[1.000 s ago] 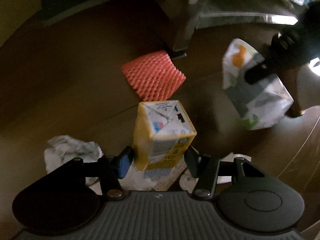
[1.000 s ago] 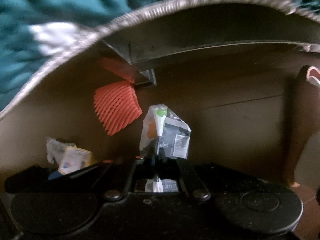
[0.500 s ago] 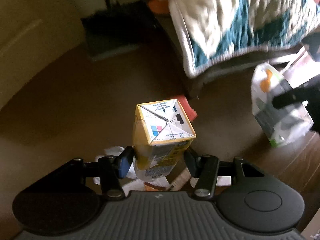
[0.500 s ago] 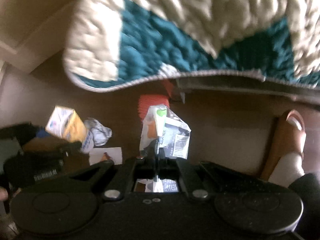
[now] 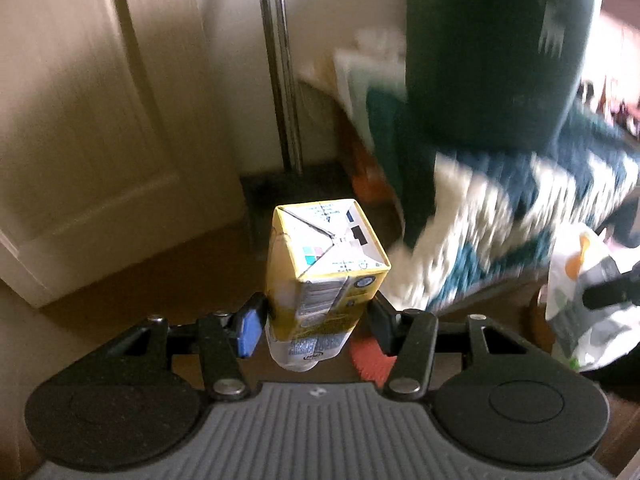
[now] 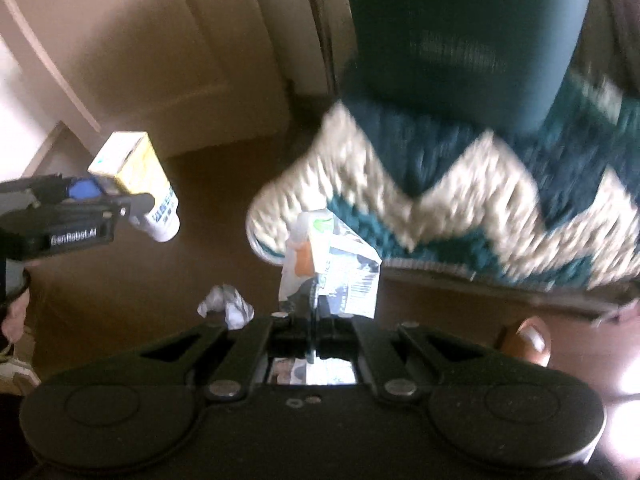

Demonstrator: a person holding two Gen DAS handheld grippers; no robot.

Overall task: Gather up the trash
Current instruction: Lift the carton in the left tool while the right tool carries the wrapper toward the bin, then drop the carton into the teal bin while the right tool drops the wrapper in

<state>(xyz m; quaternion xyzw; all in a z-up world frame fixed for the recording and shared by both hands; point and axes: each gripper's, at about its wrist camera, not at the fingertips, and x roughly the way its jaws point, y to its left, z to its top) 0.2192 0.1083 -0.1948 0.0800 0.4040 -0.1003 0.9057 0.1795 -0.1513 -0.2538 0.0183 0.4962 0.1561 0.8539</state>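
Left gripper (image 5: pixel 314 320) clamps a yellow carton (image 5: pixel 324 276); right gripper (image 6: pixel 314 326) pinches a crumpled wrapper (image 6: pixel 330 268), blanket (image 6: pixel 480 200) at one o'clock.

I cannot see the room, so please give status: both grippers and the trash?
Left gripper shut on yellow carton, held up. Right gripper shut on crumpled wrapper. Crumpled paper still on floor. No obstruction seen.

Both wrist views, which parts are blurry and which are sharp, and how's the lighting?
Left wrist view: the yellow carton in the left gripper is sharp, while the blanket behind it is smeared by motion; lighting is dim. Right wrist view: softer all over, the blanket streaked, the crumpled wrapper in the right gripper fairly readable, with bright glare at the lower right edge.
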